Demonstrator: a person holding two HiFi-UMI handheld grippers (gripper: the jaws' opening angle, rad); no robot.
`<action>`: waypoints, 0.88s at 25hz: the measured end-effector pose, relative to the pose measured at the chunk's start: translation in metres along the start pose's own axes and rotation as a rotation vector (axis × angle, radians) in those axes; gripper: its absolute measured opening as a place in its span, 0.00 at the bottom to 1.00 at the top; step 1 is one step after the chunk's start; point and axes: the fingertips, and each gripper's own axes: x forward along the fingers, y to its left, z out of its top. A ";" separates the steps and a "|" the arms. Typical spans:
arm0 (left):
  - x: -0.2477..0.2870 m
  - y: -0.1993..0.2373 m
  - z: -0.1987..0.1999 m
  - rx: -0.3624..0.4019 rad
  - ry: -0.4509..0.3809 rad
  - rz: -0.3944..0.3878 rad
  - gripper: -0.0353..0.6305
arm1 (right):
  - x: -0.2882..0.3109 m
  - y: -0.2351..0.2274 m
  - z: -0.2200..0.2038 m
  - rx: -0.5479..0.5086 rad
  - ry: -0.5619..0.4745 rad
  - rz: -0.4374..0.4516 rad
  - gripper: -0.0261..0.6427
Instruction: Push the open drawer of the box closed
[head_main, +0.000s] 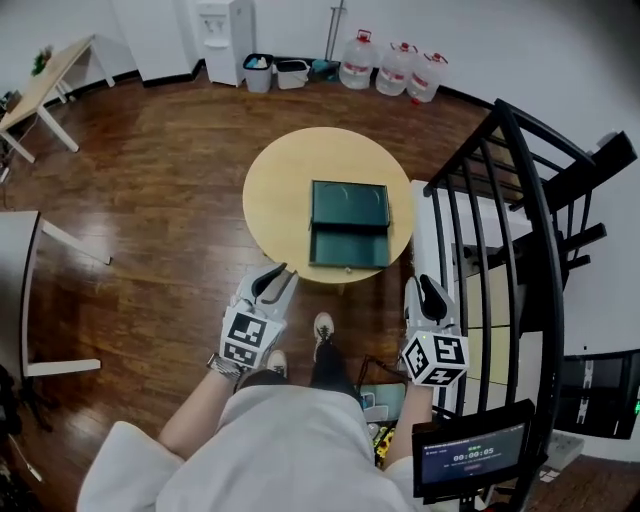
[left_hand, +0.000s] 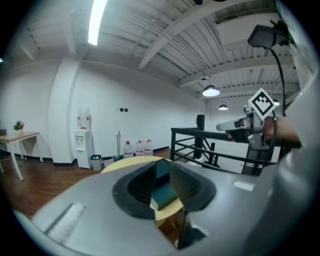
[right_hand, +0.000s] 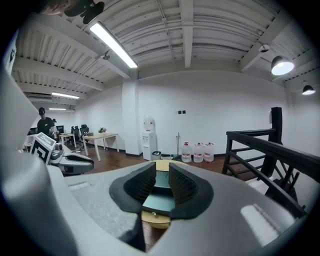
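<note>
A dark green box is seen lying flat on the round pale surface, toward its right half in the head view. Its drawer is pulled out on the side facing the person, so the opening is pointed at the near rim of the surface. The drawer front, with a small knob at its middle, is brought almost to that rim. The drawer's long axis is laid across the view, left to right, and its sliding line runs from the person toward the far wall. The box is squared up to the person, only slightly skewed.

The left claw is held at the near left rim of the surface, its jaws parted with nothing pressed between them. A corner of the box is glimpsed far off through the gap in the left gripper view. The right claw is held off to the right of the surface, beside the black railing. It too is released, and the drawer front is framed in its gap at a distance. Both claws are seen well apart from the box, above the wooden floor.
</note>
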 end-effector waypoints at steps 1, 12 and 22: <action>0.008 -0.002 -0.009 -0.001 0.017 -0.008 0.20 | 0.010 -0.001 -0.007 -0.011 0.018 0.019 0.17; 0.066 -0.014 -0.125 -0.084 0.297 -0.010 0.22 | 0.074 -0.038 -0.149 0.002 0.325 0.150 0.19; 0.095 -0.007 -0.169 -0.110 0.395 0.012 0.24 | 0.104 -0.047 -0.220 -0.045 0.471 0.192 0.19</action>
